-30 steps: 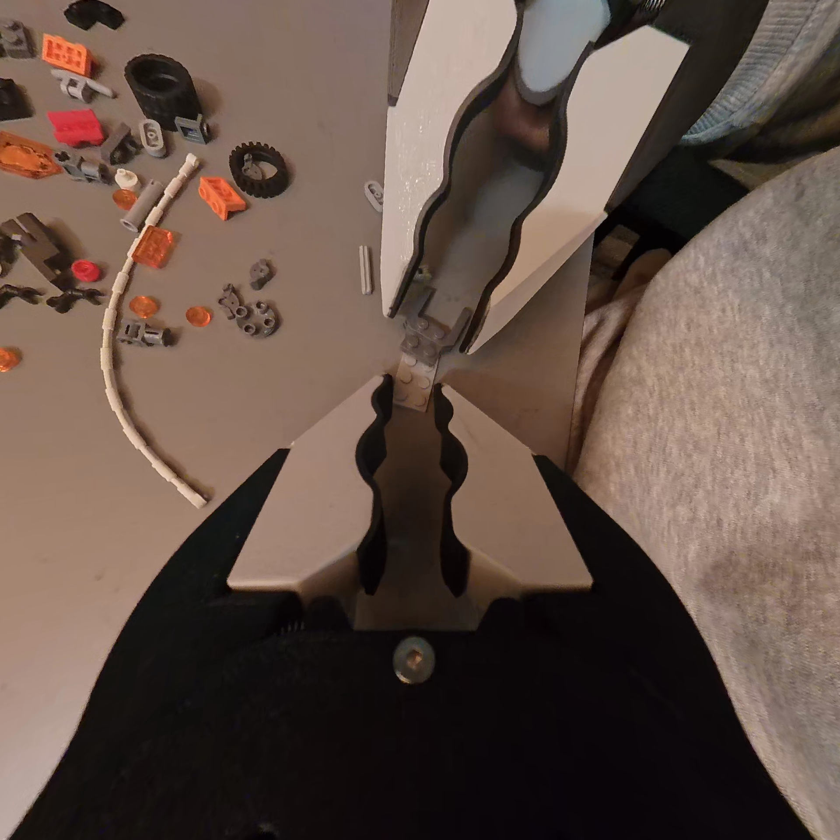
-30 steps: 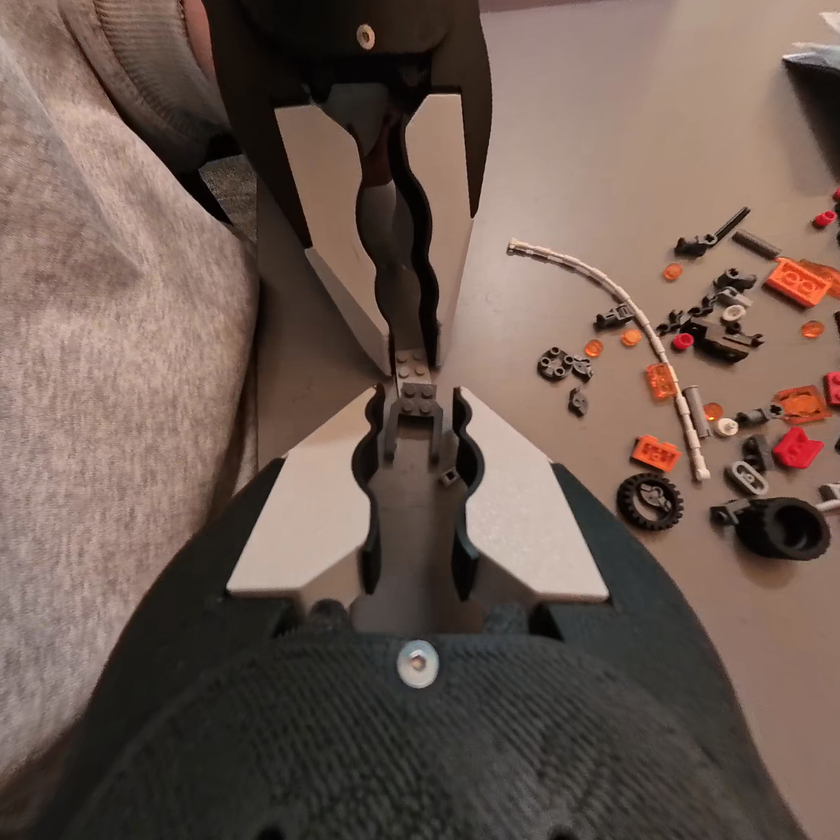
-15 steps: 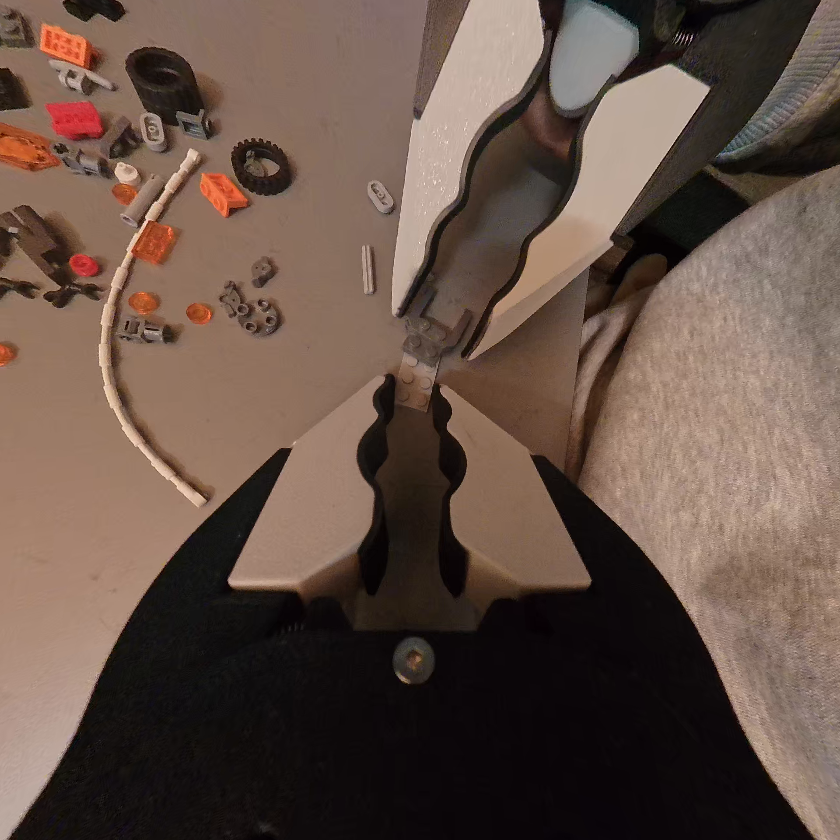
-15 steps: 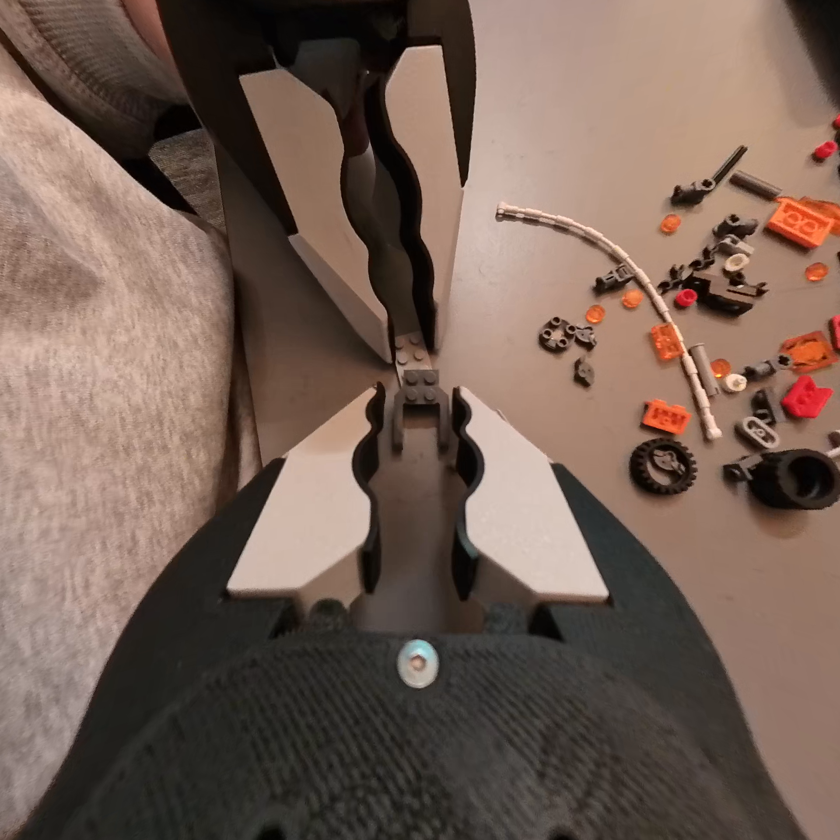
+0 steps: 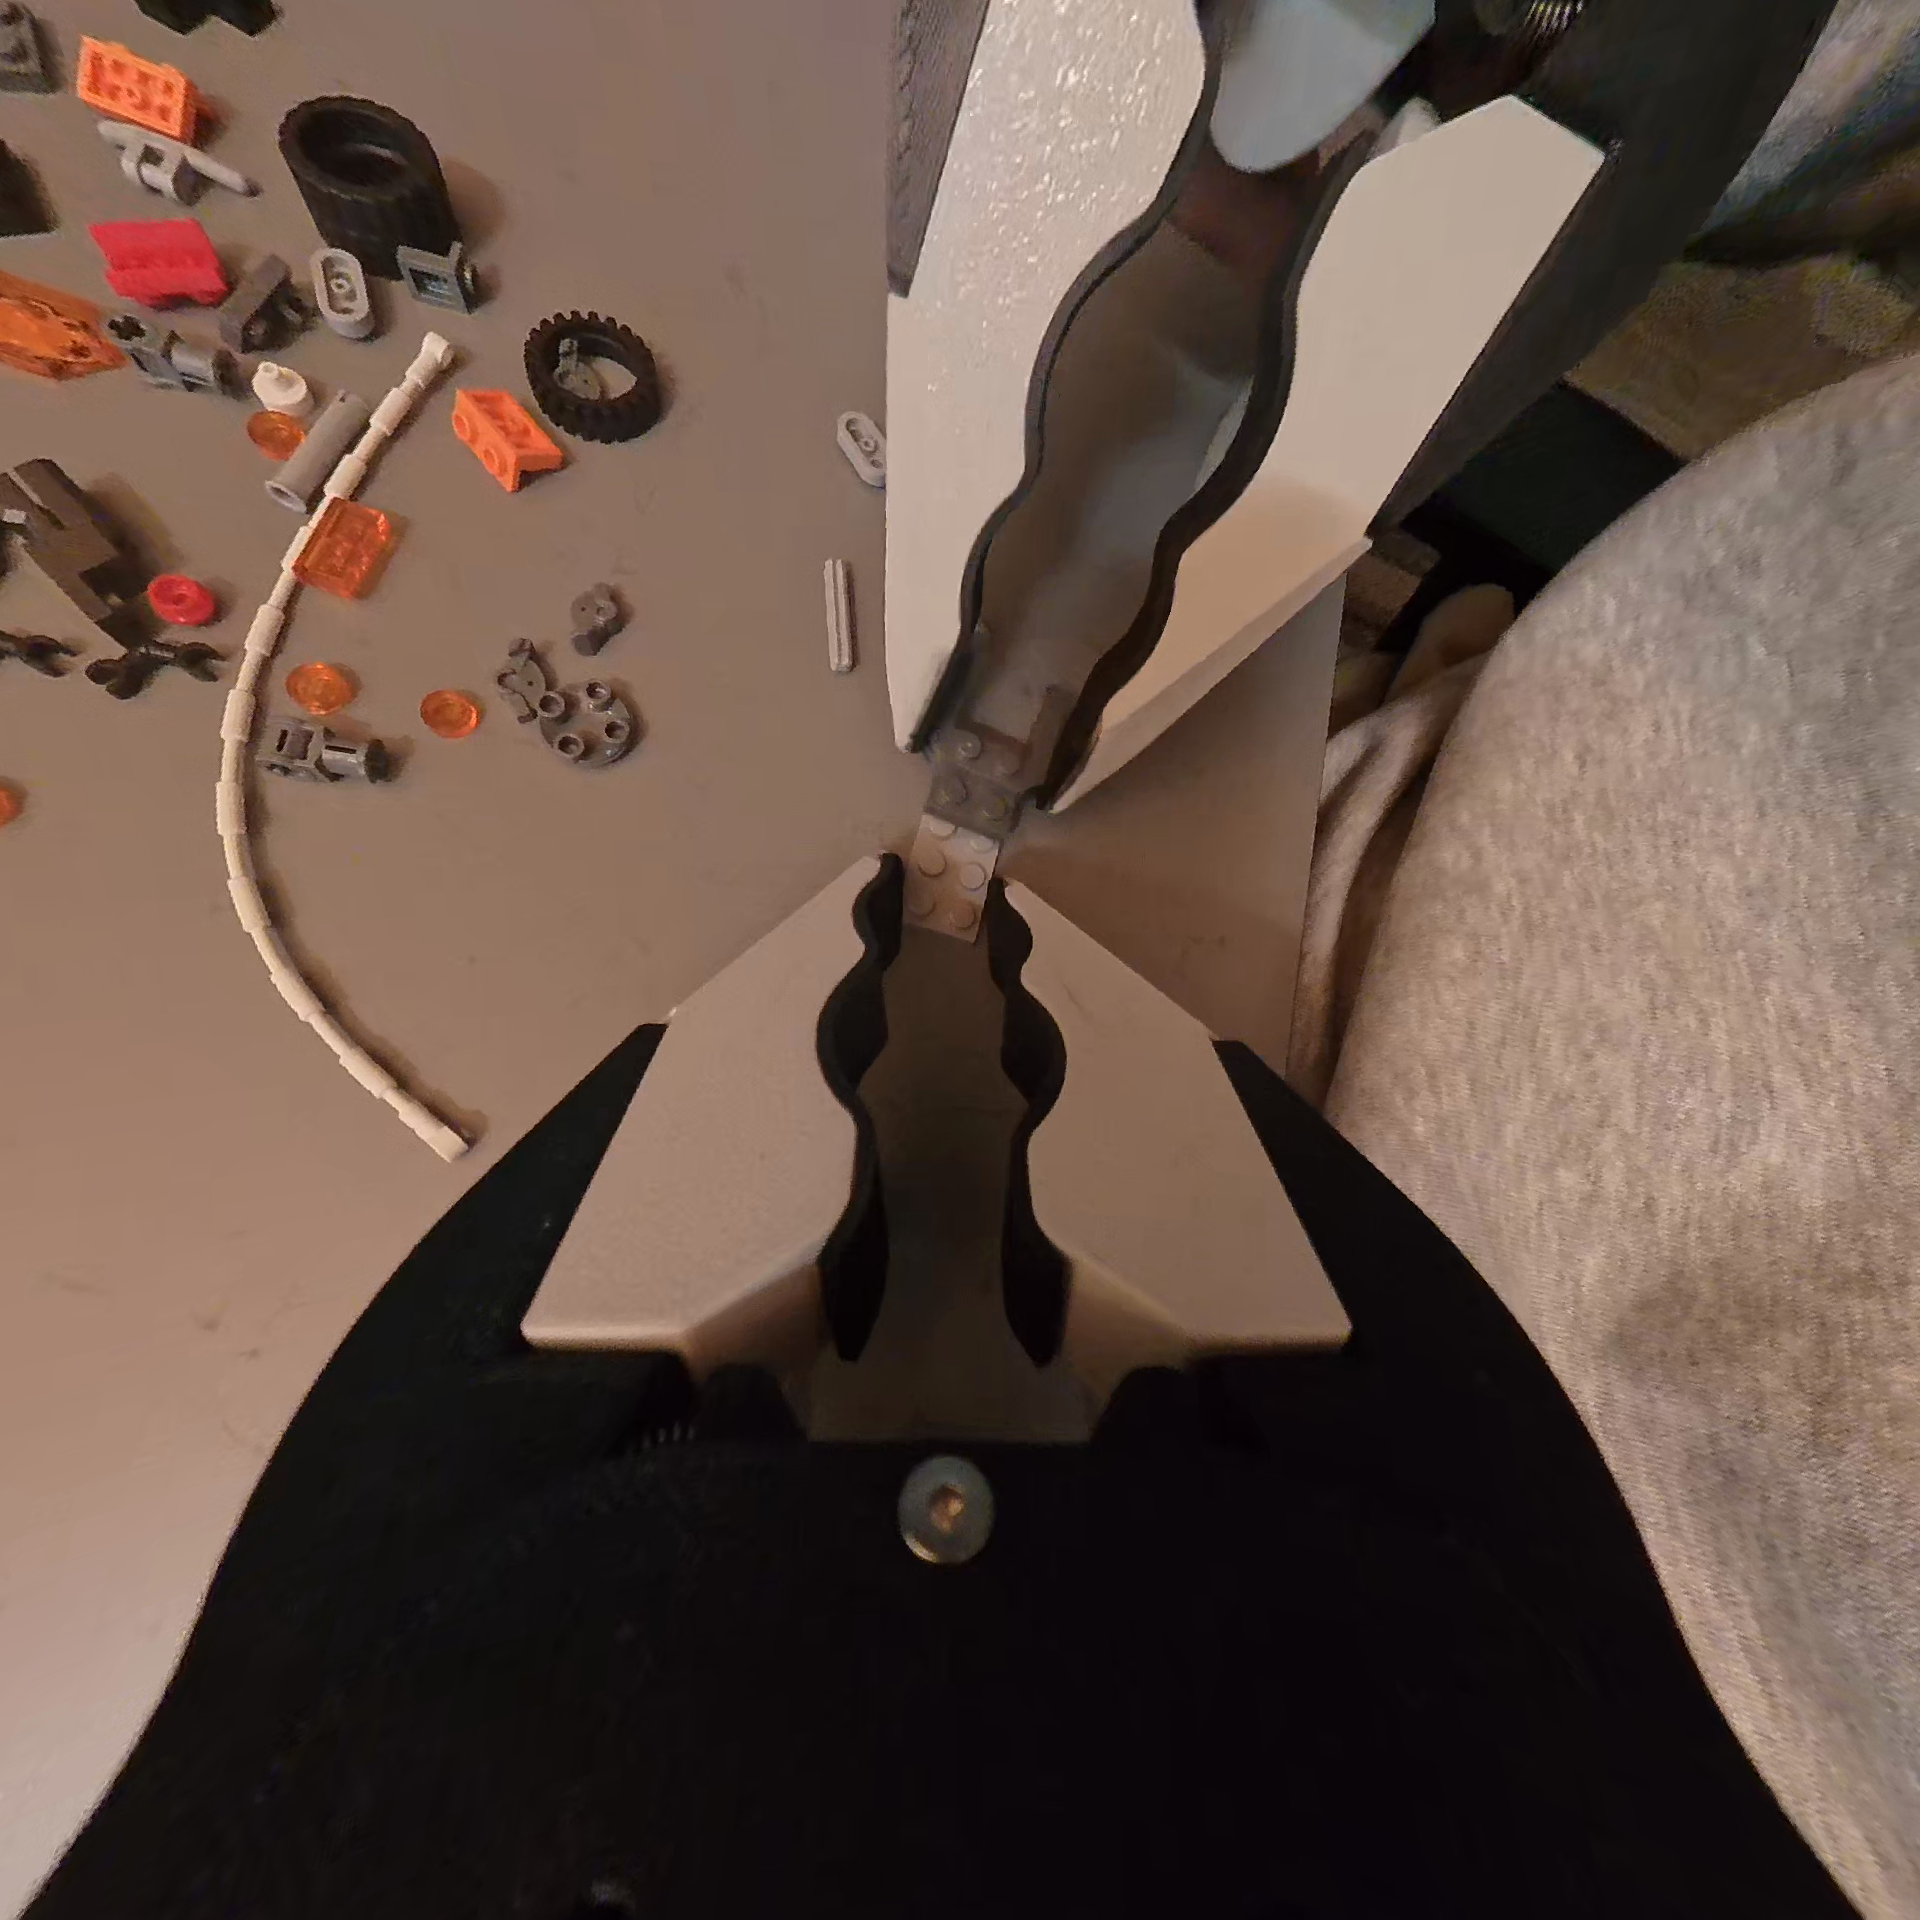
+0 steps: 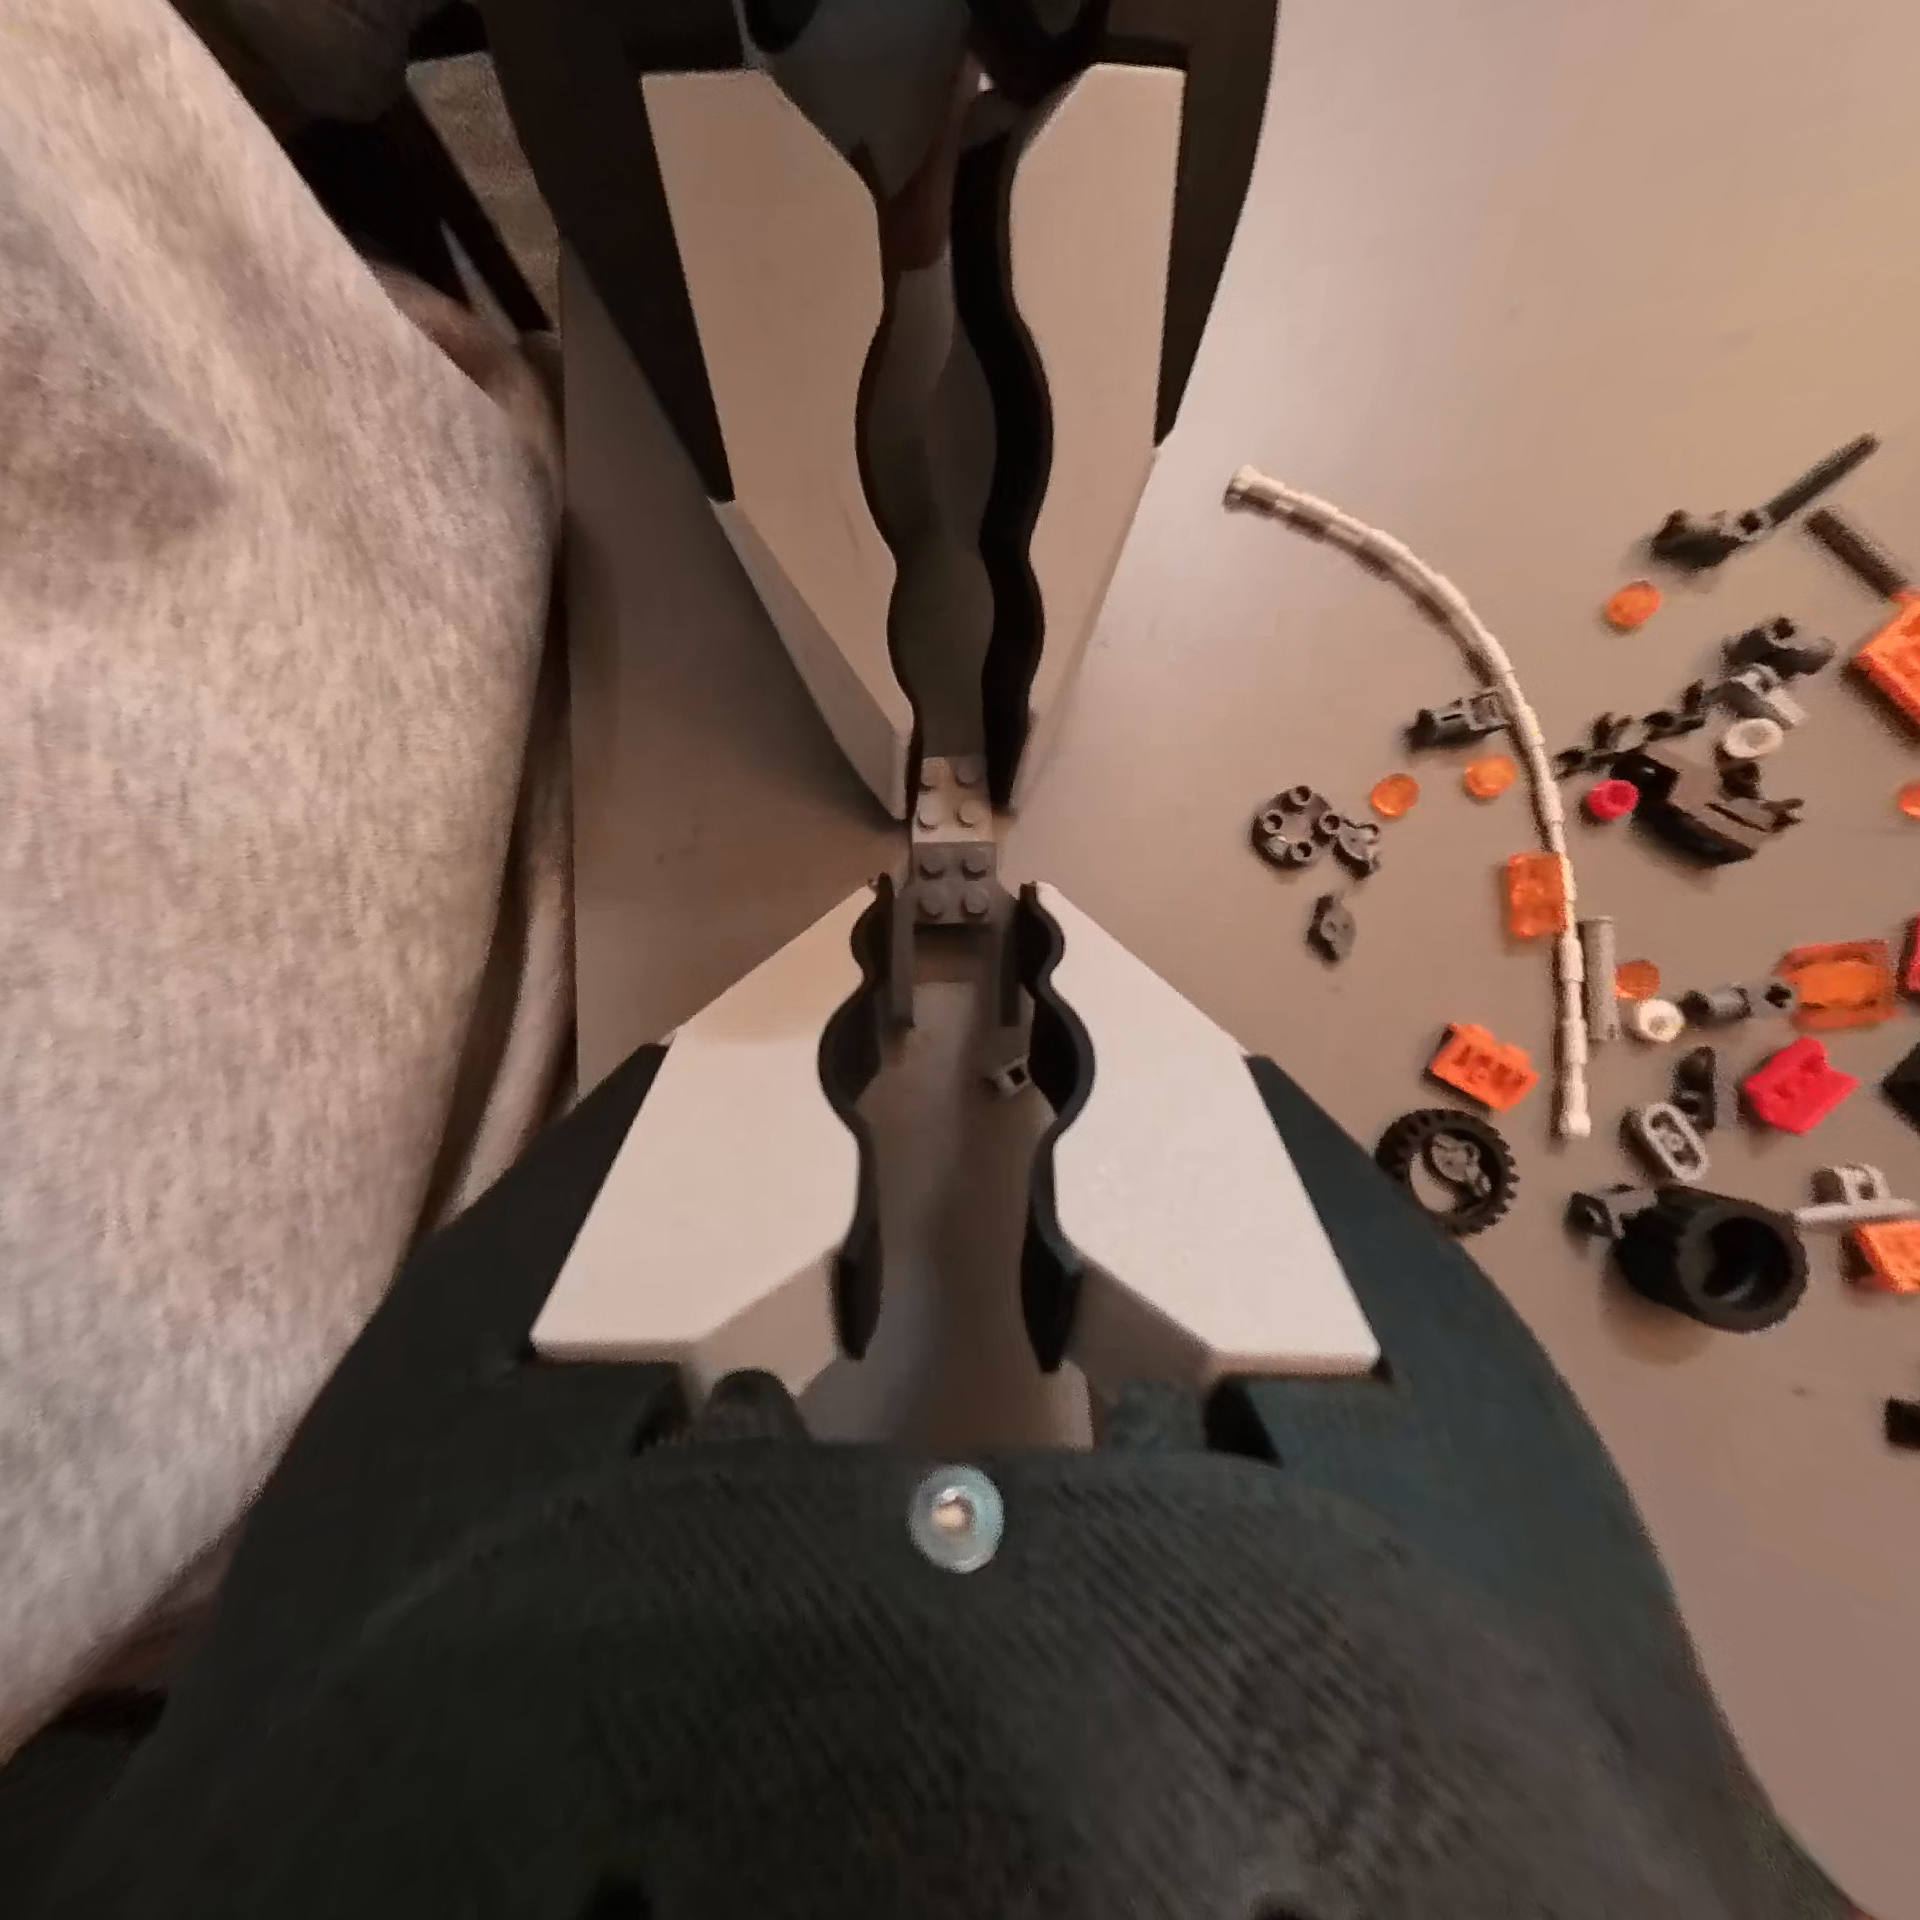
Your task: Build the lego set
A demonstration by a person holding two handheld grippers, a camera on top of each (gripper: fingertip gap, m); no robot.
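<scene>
My left gripper (image 5: 943, 885) is shut on a light grey studded plate (image 5: 954, 871). My right gripper (image 6: 954, 906) is shut on a dark grey forked bracket piece (image 6: 954, 896). The two grippers meet tip to tip above the table near its edge, and the bracket (image 5: 979, 774) sits on the far end of the plate (image 6: 948, 795). In the left wrist view the right gripper (image 5: 987, 764) comes in from the top; in the right wrist view the left gripper (image 6: 951, 784) comes in from the top.
Loose pieces lie on the grey table (image 5: 623, 935): a white ribbed hose (image 5: 272, 748), a small black tyre (image 5: 592, 376), a large black tyre (image 5: 364, 187), orange bricks (image 5: 504, 436), round orange studs, dark grey connectors (image 5: 582, 722). A person's grey sleeve (image 5: 1621, 1039) lies beyond the table edge. Only a small space, under 4 cm, lies between the two pairs of fingers.
Both grippers have shifted a little while staying joined at the tips. The right wrist view has swung, so the pieces on the table sit lower and closer in it. The grips have not changed.
</scene>
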